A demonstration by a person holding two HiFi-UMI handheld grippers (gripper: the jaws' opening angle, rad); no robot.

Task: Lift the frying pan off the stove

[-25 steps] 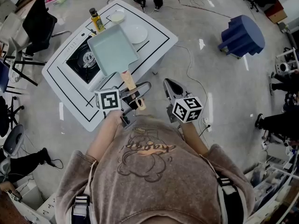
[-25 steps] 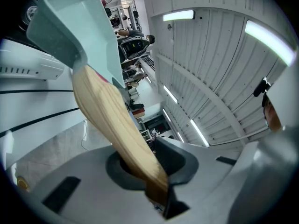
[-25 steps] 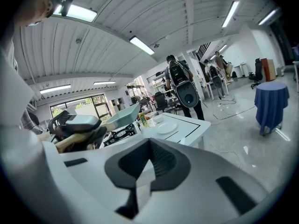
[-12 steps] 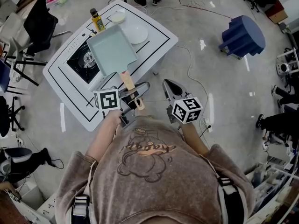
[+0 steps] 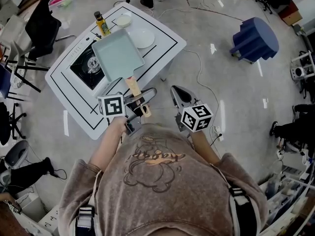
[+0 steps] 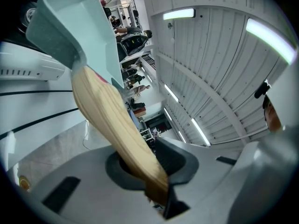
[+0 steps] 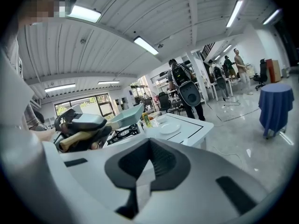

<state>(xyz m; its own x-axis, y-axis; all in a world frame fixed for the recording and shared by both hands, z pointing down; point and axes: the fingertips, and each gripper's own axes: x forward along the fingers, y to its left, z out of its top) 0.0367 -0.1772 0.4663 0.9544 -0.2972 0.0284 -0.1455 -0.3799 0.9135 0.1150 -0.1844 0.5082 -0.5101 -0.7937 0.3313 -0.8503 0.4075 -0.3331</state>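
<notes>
The frying pan (image 5: 118,58) is rectangular and pale teal, with a wooden handle (image 5: 134,88). It hangs in the air, tilted, over the right side of the black stove (image 5: 87,65) on the white table (image 5: 162,45). My left gripper (image 5: 141,103) is shut on the end of the handle. In the left gripper view the handle (image 6: 112,125) runs from between the jaws up to the pan (image 6: 79,27). My right gripper (image 5: 179,96) is shut and empty, off the table's near corner. In the right gripper view the pan (image 7: 128,115) floats above the burner (image 7: 122,133).
An oil bottle (image 5: 101,22), a small bowl (image 5: 123,19) and a white plate (image 5: 141,37) stand at the back of the table. A blue draped stool (image 5: 254,38) is on the floor to the right. Black chairs (image 5: 39,21) stand to the left. Cables cross the floor.
Almost nothing. The pan stays held above the stove in my left gripper, and the whole scene has slid only slightly in the head view.
</notes>
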